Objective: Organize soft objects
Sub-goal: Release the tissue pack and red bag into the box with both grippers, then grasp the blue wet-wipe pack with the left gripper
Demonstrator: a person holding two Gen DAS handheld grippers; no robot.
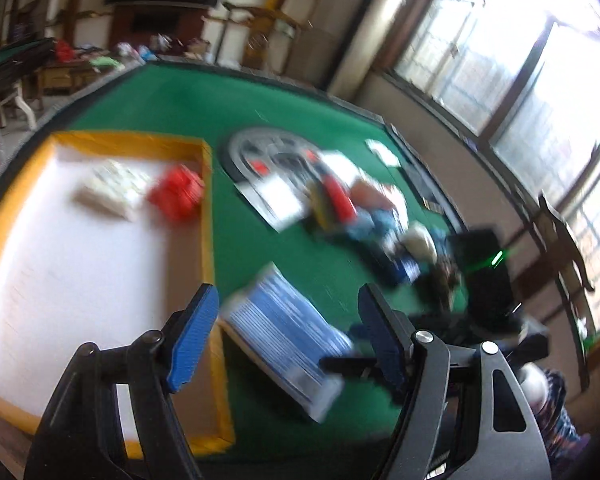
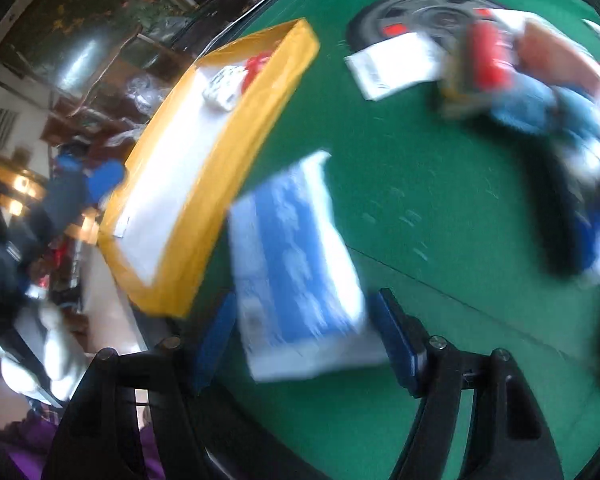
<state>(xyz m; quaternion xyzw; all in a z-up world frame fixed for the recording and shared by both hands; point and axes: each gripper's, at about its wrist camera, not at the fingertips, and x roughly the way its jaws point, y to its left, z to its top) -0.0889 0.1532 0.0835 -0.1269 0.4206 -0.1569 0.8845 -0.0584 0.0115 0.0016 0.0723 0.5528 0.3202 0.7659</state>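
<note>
Start at nine o'clock in your left wrist view: the yellow-rimmed tray [image 1: 208, 216] lies on the green table [image 1: 300, 120], and a white packet [image 1: 112, 188] and a red bundle [image 1: 176, 194] already lie inside it near its far corner.

Your left gripper [image 1: 288, 336] stands open with nothing between its blue pads. The blue-and-white pack [image 1: 284, 336] shows through the gap, but it belongs to the other hand.

Toward three o'clock a heap of soft things [image 1: 364, 208] waits on the table — red, pale blue and white pieces jumbled together, too blurred to name singly.

In the right wrist view, your right gripper [image 2: 300, 344] appears to have the blue-and-white pack [image 2: 296, 264] between its pads, taken at the near end; the blur stops me saying how firmly they press. The pack hangs just beside the tray's near rim [image 2: 228, 168], at about ten o'clock from the fingers.

It looks like a light, squashy plastic-wrapped pack — probably slippery and liable to sag from an end grip. I would take such packs across the short side, close to the middle, and squeeze gently.
</note>
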